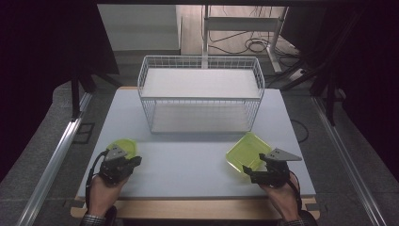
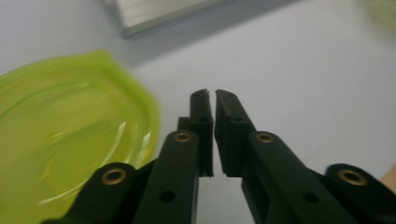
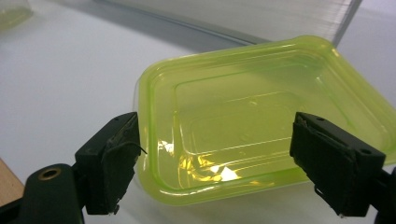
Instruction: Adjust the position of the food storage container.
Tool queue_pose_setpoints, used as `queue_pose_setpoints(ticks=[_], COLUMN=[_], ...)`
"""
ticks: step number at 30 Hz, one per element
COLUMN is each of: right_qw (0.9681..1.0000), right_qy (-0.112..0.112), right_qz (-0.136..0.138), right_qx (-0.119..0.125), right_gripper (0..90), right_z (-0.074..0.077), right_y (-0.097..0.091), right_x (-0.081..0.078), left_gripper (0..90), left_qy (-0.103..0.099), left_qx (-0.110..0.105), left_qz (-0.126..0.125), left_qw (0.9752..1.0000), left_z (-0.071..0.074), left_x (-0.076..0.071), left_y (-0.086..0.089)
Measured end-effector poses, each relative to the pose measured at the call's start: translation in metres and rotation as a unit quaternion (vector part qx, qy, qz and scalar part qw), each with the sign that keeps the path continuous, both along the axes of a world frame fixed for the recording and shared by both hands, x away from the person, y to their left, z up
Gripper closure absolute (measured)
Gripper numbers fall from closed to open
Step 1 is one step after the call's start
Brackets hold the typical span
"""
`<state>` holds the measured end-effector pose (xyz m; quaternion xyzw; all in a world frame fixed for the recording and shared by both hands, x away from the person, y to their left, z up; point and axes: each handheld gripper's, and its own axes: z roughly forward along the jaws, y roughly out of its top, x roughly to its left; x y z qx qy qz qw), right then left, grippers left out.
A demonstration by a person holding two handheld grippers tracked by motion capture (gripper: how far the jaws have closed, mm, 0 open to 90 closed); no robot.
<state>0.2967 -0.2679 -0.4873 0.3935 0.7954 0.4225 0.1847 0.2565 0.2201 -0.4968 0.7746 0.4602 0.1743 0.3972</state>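
Note:
A round yellow-green dish (image 1: 123, 147) (image 2: 70, 130) lies at the table's front left. My left gripper (image 1: 135, 161) (image 2: 213, 93) rests just right of it, jaws together with only a thin slit and nothing between them. A rectangular yellow-green container (image 1: 247, 151) (image 3: 261, 107) sits upright and empty at the front right. My right gripper (image 1: 254, 165) (image 3: 215, 121) hovers at its near end with jaws spread wide; the container's near edge lies between and beyond the pads, and I see no pad pressing on it.
A white wire basket (image 1: 200, 94) (image 3: 243, 18) with a shelf stands at the back middle of the grey table (image 1: 188, 165). Its base (image 2: 163, 11) lies ahead of the left gripper. A wooden strip runs along the table's front edge.

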Motion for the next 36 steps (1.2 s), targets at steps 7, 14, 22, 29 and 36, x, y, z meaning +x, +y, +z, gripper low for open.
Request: queue_pose_setpoints(ticks=[7,14,22,29,36], right_qw=[0.9997,0.9997,0.9980,0.9957,0.9949], right_qy=[0.001,0.006,-0.008,-0.001,0.018], right_qz=[-0.015,-0.026,-0.045,-0.069,-0.070], right_qx=[0.019,0.001,-0.044,-0.061,-0.070], right_gripper=[36.1,67.6,88.5,88.7,88.7], right_z=[0.007,0.012,0.019,0.015,0.005], right_y=[-0.013,-0.026,-0.039,-0.055,-0.065], right_x=[0.006,0.019,0.040,0.065,0.080], left_gripper=[68.8,47.9,36.1,32.3,32.3], left_qy=[-0.009,-0.010,-0.012,-0.015,-0.014], left_qx=[0.016,0.030,0.057,0.067,0.071], left_qz=[-0.039,-0.048,-0.061,-0.067,-0.068], left_qw=[0.9991,0.9983,0.9965,0.9954,0.9950], left_z=[-0.006,-0.015,-0.020,-0.022,-0.022], left_x=[0.001,0.002,0.000,0.000,-0.001], left_y=[-0.026,-0.038,-0.049,-0.051,-0.053])
